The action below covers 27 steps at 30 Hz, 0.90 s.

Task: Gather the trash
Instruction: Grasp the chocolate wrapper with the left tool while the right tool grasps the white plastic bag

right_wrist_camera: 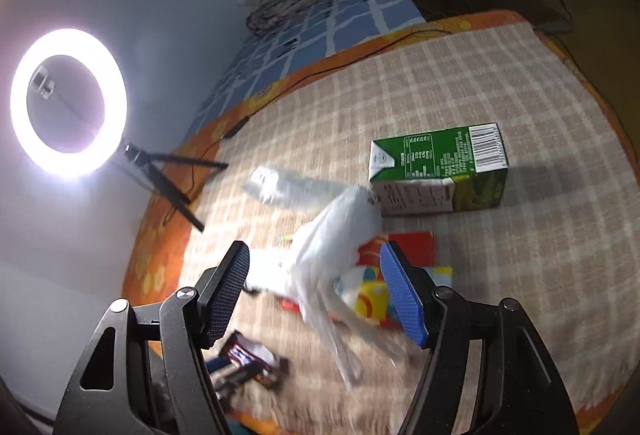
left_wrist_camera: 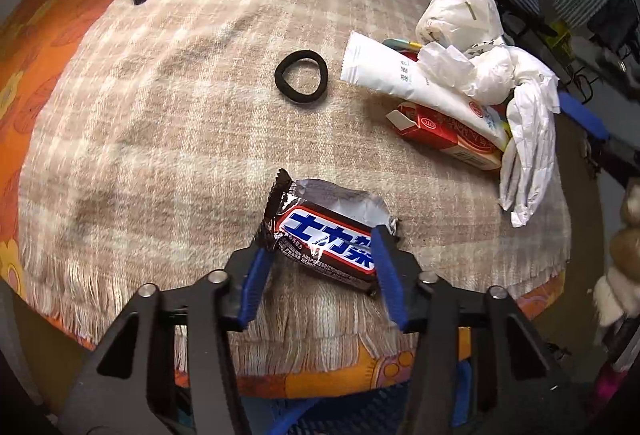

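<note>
Wrapper point(left_wrist_camera: 326, 235): torn-open brown candy wrapper, silver inside showing, lying near the plaid blanket's point(left_wrist_camera: 160, 115) fringed edge between the wide left tongs point(left_wrist_camera: 322, 259). Right tongs point(right_wrist_camera: 314, 289) spread wide over a blurry white bag point(right_wrist_camera: 336, 255).

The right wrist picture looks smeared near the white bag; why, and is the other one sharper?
Right wrist view: motion blur smears the white plastic bag, and the ring light glares white. Left wrist view: sharp, candy wrapper print legible, edges bent by fisheye.
</note>
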{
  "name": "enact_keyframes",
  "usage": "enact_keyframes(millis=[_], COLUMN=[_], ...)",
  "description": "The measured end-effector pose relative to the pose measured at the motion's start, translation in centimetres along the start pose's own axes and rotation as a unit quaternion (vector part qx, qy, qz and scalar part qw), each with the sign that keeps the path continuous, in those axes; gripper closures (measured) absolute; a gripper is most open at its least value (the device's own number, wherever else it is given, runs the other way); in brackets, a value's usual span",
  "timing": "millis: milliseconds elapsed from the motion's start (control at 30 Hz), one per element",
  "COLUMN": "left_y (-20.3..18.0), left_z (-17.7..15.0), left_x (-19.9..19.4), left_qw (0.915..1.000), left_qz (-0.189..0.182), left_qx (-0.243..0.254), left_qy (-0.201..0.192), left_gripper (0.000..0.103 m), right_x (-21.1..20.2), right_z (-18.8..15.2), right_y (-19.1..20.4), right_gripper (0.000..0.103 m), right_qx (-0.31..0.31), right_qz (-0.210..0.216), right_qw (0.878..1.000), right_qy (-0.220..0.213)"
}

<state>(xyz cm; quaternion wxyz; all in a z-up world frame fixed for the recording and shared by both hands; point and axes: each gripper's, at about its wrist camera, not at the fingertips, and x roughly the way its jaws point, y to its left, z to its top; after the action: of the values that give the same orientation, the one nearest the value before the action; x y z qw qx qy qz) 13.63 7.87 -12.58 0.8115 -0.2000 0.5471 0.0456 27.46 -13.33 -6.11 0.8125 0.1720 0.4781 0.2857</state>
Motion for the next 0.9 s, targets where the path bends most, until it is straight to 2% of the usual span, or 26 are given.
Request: enact_keyframes(millis=[200,400,467,600,633,767,900], left_y=[-0.6,-0.3,0.0,-0.1,-0.1,-0.1,-0.1], left_z=[0.4,1.0,1.3,0.8,0.7,0.5,0.3], left_x=[0.6,0.8,0.8,0.7,0.7,0.4,-0.2], left_qw=[0.9999,0.9998,0.9998,0.9997,0.9996,0.9995,0.9993], left_qz=[0.010,0.014,0.015,0.017,0.016,0.016,0.014], left_qx=[0.006,0.007,0.010,0.013,0.014,0.016,0.020], left_qy=[-0.005,-0.011,-0.013,-0.016,-0.017,-0.021,-0.028], left_gripper=[0.075,0.079,0.081,0.083,0.084,0.086,0.089], right_x=[2.1,2.8,2.9,3.1,3.1,2.7,1.6], right_z=[0.9,1.1,1.1,0.9,0.9,0.8,1.1], right_y=[-1.4,-2.3,-2.3,-2.4,-2.5,-2.4,-1.7], right_gripper=[0.036,0.037,0.056,0.074,0.083,0.095,0.098], right_qx=[0.032,0.063,0.061,0.060,0.062,0.056,0.038], right_qz=[0.002,0.022,0.029,0.031,0.031,0.038,0.045], right_qw=[0.999,0.998,0.998,0.997,0.997,0.998,0.998], right_qy=[0.010,0.013,0.017,0.026,0.026,0.018,0.000])
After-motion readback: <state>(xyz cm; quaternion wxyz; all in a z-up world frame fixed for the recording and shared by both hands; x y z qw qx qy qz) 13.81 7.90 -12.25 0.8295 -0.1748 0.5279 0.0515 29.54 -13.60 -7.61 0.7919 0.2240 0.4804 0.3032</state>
